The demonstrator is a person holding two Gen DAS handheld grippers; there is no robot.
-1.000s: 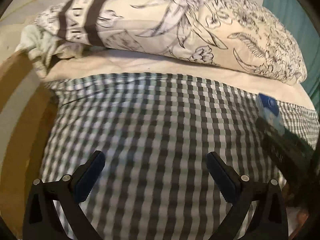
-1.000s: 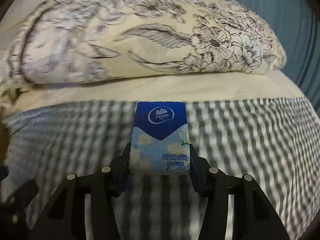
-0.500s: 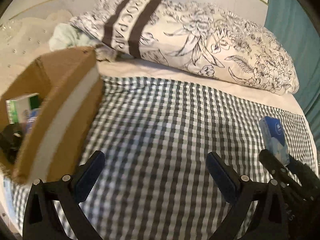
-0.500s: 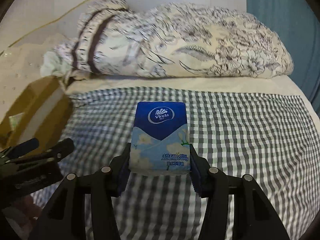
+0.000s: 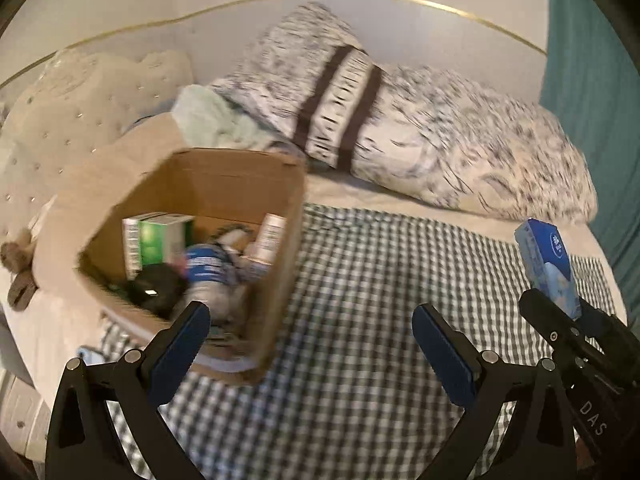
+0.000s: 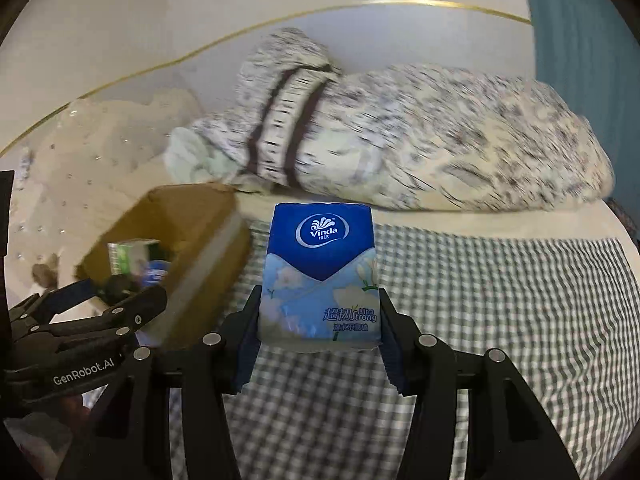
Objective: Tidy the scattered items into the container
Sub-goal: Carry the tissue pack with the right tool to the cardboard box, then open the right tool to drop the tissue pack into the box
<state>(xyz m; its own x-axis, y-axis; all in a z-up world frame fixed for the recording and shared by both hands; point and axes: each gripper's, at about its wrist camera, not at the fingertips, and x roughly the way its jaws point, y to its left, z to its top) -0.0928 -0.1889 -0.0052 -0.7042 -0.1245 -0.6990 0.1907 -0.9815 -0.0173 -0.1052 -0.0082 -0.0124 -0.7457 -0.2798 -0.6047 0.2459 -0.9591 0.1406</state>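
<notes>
**Blue tissue pack held above the checked bed**

Cardboard, brown and plain, makes the open box (image 5: 280,216) on the left of the bed; a green carton (image 5: 158,240), a white tube (image 5: 270,238) and dark, blurred odds lie inside it. Beneath it spreads a soft blanket (image 5: 380,300) in small dark-and-white checks. At the far side lies a plump floral pillow (image 5: 460,148) crossed by two dark bands, with a teal curtain (image 5: 592,60) to the right.

Glossy and square-cornered, the tissue pack (image 6: 320,276) is pinched at both sides by the right gripper (image 6: 319,338), about half spread, right of the box. The left gripper (image 5: 310,344) stands wide apart with nothing between its blue pads (image 5: 180,344), near the box's near corner.
</notes>
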